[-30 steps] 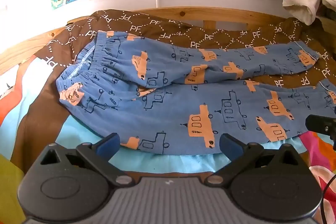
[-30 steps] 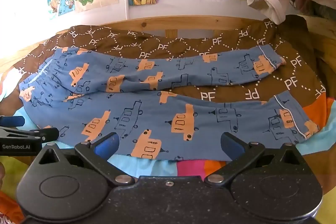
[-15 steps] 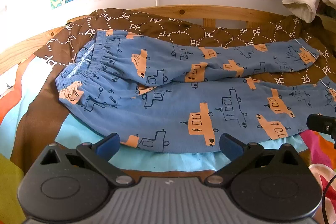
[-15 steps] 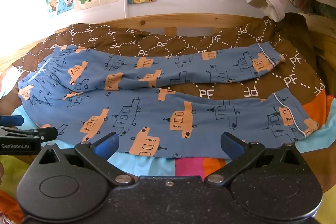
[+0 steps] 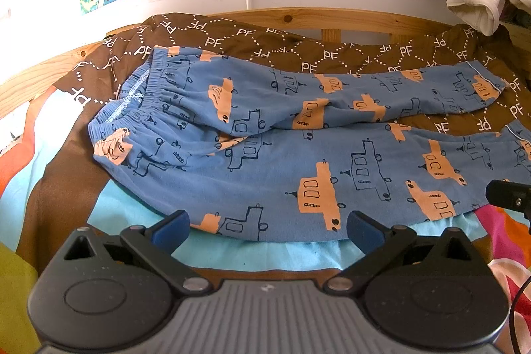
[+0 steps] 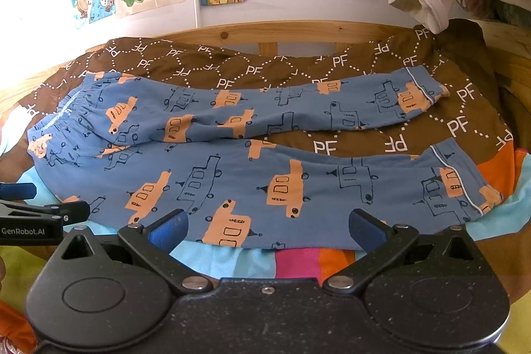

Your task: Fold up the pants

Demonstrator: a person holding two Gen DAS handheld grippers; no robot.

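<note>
Pants (image 5: 298, 155) lie flat on brown blanket (image 5: 332, 52).

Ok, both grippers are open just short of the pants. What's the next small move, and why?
Probably ease both grippers forward onto the near leg's edge and close. The pants lie flat and unfolded, legs apart on the brown blanket; the left gripper faces the edge toward the waistband, the right gripper toward the cuff, both empty.
</note>
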